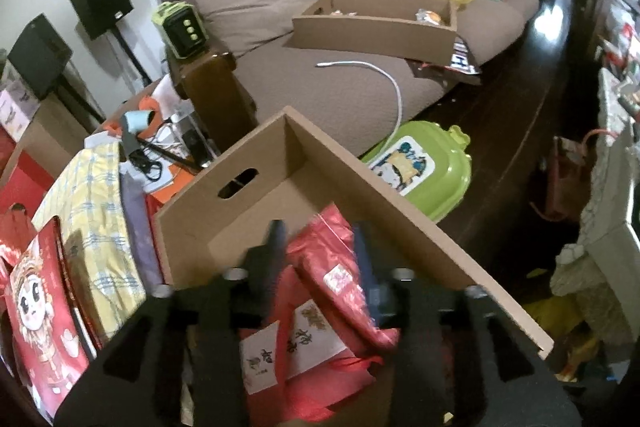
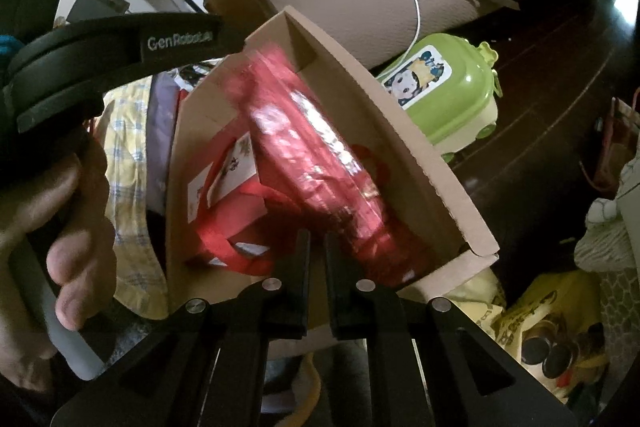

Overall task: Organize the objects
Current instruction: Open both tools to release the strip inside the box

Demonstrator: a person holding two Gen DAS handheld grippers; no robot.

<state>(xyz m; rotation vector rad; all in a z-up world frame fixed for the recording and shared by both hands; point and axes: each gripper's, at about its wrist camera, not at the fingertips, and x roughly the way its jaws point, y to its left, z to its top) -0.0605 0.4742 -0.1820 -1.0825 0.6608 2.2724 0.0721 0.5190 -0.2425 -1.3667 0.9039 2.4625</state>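
An open cardboard box holds red gift things. A shiny red packet leans in it, blurred in the right wrist view, above a red gift bag with white labels. My left gripper is open over the box. The shiny packet lies between its fingers, and the pads are not pressing on it. My right gripper is shut to a narrow slit at the box's near side. Cardboard shows in the slit; I cannot tell if it is pinched. A hand holds the left gripper's black body.
A brown sofa behind carries a second cardboard tray and a white cable. A green child's case lies on the dark floor right of the box. Yellow checked cloth and a red cartoon box crowd the left.
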